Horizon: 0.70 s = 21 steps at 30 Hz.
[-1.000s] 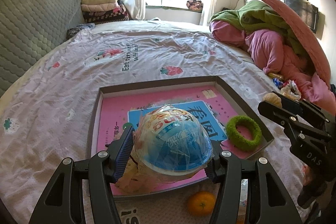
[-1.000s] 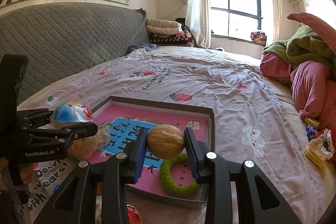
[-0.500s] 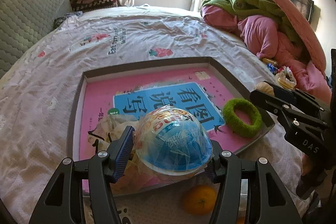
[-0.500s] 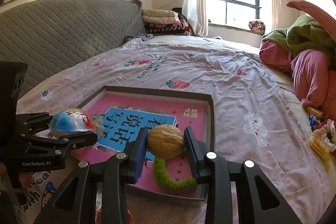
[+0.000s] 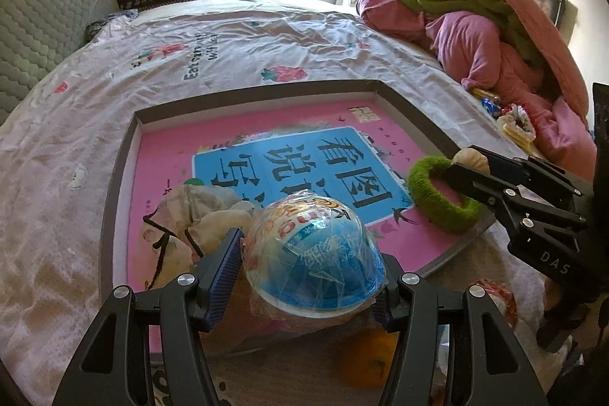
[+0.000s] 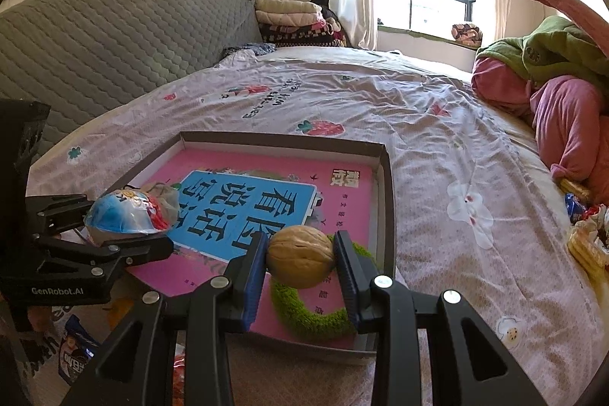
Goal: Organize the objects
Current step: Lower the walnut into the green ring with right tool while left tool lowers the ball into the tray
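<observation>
A shallow grey tray (image 5: 118, 177) (image 6: 389, 177) with a pink and blue book in its bottom lies on the bed. My left gripper (image 5: 310, 269) (image 6: 114, 234) is shut on a blue dome-shaped snack in clear wrap (image 5: 316, 250) (image 6: 121, 215), held over the tray's near left corner. My right gripper (image 6: 300, 257) (image 5: 462, 164) is shut on a walnut (image 6: 300, 255) (image 5: 470, 156) above a green fuzzy ring (image 6: 304, 311) (image 5: 441, 193) that lies in the tray's near right corner. A crumpled pale wrapper (image 5: 190, 208) lies in the tray beside the snack.
An orange (image 5: 367, 358) lies on the bed in front of the tray, with snack packets (image 6: 74, 352) nearby. More packets (image 6: 586, 238) lie at the right. A heap of pink and green bedding (image 5: 475, 25) fills the right side, a grey headboard (image 6: 114, 37) the left.
Both grippers have sunk toward the tray with their loads and tilted downward. The tray fills more of each view. The grips have not changed.
</observation>
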Motion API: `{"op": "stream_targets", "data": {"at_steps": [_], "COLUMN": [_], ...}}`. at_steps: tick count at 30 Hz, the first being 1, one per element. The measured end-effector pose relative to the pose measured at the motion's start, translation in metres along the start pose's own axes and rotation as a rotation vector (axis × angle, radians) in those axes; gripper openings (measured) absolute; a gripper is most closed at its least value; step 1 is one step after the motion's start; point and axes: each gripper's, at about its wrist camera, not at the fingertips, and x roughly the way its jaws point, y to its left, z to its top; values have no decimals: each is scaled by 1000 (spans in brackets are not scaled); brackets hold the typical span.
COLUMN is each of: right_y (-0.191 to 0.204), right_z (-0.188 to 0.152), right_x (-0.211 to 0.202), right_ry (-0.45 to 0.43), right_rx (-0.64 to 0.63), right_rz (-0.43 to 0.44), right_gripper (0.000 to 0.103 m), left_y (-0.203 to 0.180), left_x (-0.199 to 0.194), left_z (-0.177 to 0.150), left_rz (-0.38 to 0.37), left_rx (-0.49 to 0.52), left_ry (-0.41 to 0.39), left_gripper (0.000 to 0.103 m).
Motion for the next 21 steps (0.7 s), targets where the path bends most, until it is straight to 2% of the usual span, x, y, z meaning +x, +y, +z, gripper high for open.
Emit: {"op": "stream_targets", "data": {"at_steps": [9,21], "right_y": [-6,-7], "right_z": [-4,-10], "right_x": [8,20], "right_ry": [36,85], "right_rx": [23,19], "right_rz": [-28,-52], "right_gripper": [36,36], "left_y": [2,1], "left_x": [8,11], "left_z": [-3,-5], "left_rz": [62,59], "left_rx": [23,26], "left_ry": [0,15], "left_gripper": [61,61]}}
